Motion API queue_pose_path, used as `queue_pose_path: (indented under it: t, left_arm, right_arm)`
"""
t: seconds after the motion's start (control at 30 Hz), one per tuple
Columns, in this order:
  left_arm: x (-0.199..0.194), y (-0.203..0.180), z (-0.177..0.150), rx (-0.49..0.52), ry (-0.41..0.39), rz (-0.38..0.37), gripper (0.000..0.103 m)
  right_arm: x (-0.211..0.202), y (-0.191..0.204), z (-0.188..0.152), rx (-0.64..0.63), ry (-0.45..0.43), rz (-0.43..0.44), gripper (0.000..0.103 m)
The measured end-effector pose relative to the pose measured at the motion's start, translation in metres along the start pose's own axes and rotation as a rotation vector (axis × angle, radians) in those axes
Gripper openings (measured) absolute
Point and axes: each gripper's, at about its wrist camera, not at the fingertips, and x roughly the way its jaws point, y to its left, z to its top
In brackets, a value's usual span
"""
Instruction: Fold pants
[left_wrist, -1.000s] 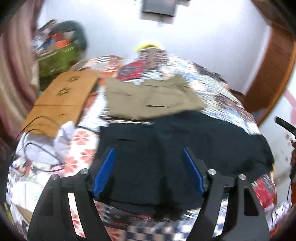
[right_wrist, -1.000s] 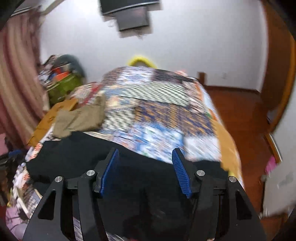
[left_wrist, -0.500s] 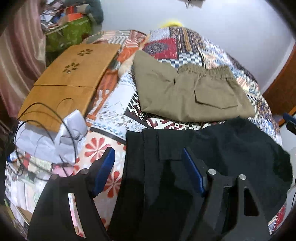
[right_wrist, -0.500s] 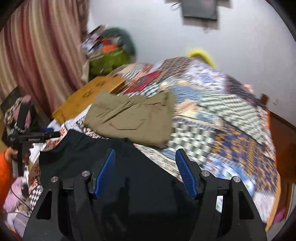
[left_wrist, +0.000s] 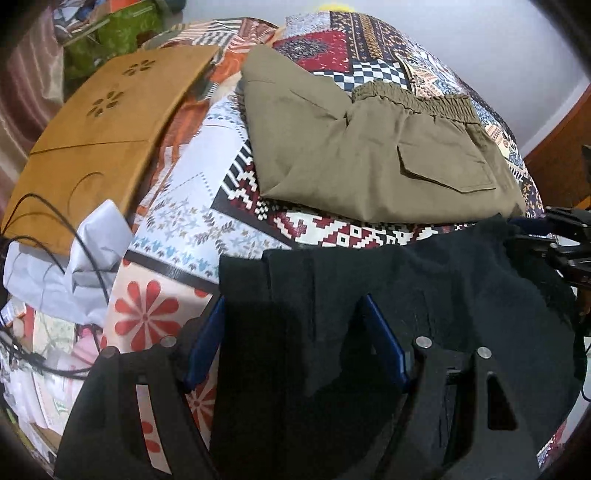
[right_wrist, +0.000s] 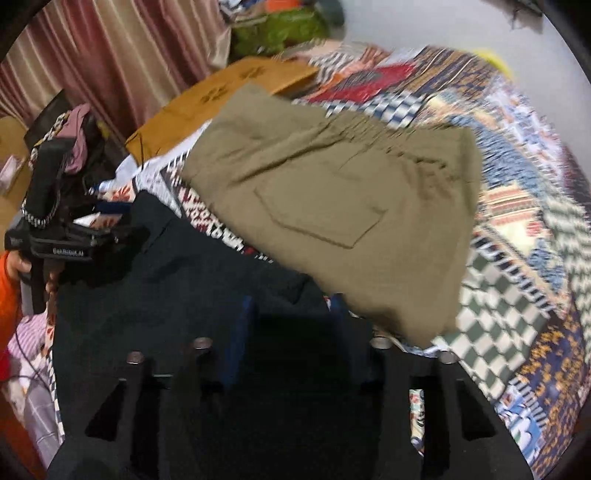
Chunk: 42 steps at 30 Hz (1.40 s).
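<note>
Black pants (left_wrist: 406, 295) lie spread on the near part of a patchwork bed (left_wrist: 207, 225). My left gripper (left_wrist: 291, 299) hangs just over their left edge. It is open wide, with black cloth between its blue pads (left_wrist: 205, 339) and not pressed. My right gripper (right_wrist: 291, 306) sits low over the far right corner of the black pants (right_wrist: 166, 295). Its jaws are closing with dark cloth between them, and a gap still shows. That gripper also shows at the right edge of the left wrist view (left_wrist: 535, 236). The left gripper (right_wrist: 125, 234) shows in the right wrist view.
Folded khaki pants (left_wrist: 369, 147) lie just beyond the black ones. A wooden lap tray (left_wrist: 103, 122) rests on the bed's left side. White cloth and black cables (left_wrist: 74, 266) crowd the near left. A green bag (left_wrist: 118, 29) and a curtain (right_wrist: 92, 55) stand beyond.
Both grippers came down toward the black pants. The left one shifted to their left edge. The right one swung round to the far corner and its jaws narrowed.
</note>
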Motion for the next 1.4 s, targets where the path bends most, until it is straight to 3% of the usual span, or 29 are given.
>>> queue_pose_path:
  t: [0.2,0.33,0.37,0.43,0.53,0.67,0.8,0.97,1.07,1.2,1.3,1.33,1.4]
  left_arm:
    - [0.009,-0.003,0.007,0.018,0.031,-0.054,0.066]
    - [0.009,-0.006,0.01,0.044,0.018,-0.046,0.054]
    - [0.007,-0.008,0.009,0.052,0.006,-0.04,0.051]
    - [0.001,-0.011,0.008,0.073,-0.027,-0.014,0.035]
    - [-0.01,-0.016,0.004,0.1,-0.077,0.047,0.024]
    - [-0.026,-0.01,-0.001,0.088,-0.142,0.099,0.019]
    - [-0.046,-0.001,0.0,0.073,-0.21,0.138,0.019]
    - [-0.024,0.006,0.011,0.086,-0.126,0.165,0.021]
    - [-0.019,0.008,0.011,0.081,-0.11,0.169,0.028]
    - [-0.041,0.008,0.012,0.062,-0.145,0.184,0.04]
    - [-0.072,0.009,0.006,0.047,-0.201,0.204,0.054]
    - [-0.082,0.01,0.003,0.045,-0.22,0.199,0.057]
    - [-0.096,0.01,-0.004,0.044,-0.24,0.196,0.062]
  right_arm:
    - [0.014,0.005,-0.003,-0.033,0.049,0.012,0.016]
    - [0.016,0.01,-0.003,-0.056,0.037,-0.003,0.009]
    - [0.014,0.013,-0.003,-0.072,0.019,-0.02,0.007]
    - [0.005,0.02,-0.005,-0.113,-0.033,-0.062,0.006]
    - [-0.01,0.023,-0.004,-0.127,-0.106,-0.09,0.005]
    - [-0.031,0.026,0.002,-0.137,-0.193,-0.115,0.004]
    - [-0.037,0.028,0.008,-0.165,-0.235,-0.139,0.004]
    - [-0.009,0.022,0.019,-0.128,-0.155,-0.134,0.005]
    - [-0.006,0.019,0.019,-0.089,-0.111,-0.119,0.006]
    - [-0.032,0.022,0.009,-0.083,-0.124,-0.165,0.012]
    - [-0.06,0.02,-0.002,-0.061,-0.16,-0.175,0.027]
    - [-0.076,0.019,-0.01,-0.048,-0.19,-0.174,0.036]
    - [-0.092,0.018,-0.019,-0.036,-0.223,-0.189,0.041]
